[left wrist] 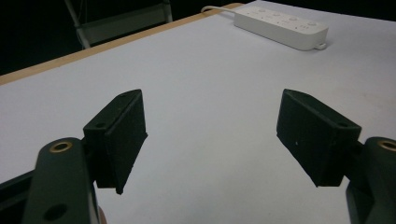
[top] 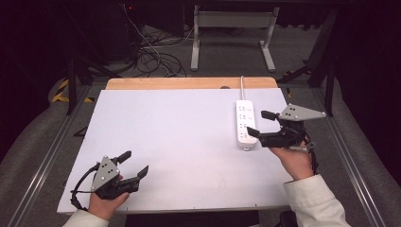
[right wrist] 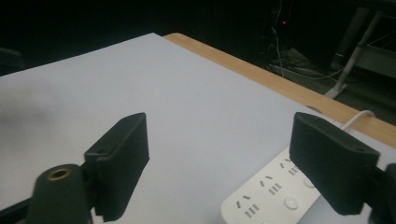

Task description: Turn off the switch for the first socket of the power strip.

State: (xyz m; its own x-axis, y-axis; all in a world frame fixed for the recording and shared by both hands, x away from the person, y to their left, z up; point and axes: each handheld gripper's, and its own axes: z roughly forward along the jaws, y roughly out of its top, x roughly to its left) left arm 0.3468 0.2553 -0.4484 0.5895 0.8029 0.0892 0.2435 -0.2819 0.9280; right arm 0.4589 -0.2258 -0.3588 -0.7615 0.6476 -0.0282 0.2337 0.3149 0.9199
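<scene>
A white power strip (top: 246,124) lies on the right side of the white table top (top: 179,142), and its white cable (top: 242,87) runs off the far edge. My right gripper (top: 257,123) hovers at the strip's right side, jaws pointing left over its near half. In the right gripper view those jaws (right wrist: 219,163) stand wide apart with nothing between them, and the power strip (right wrist: 275,196) lies below the right-hand jaw. My left gripper (top: 136,162) rests near the front left corner, open and empty (left wrist: 212,135). From there the power strip (left wrist: 280,28) shows far off.
A wooden strip (top: 189,83) borders the table's far edge. Beyond it stand a white table frame (top: 231,33) and loose cables (top: 156,56) on the floor. Metal rails run along both sides of the table.
</scene>
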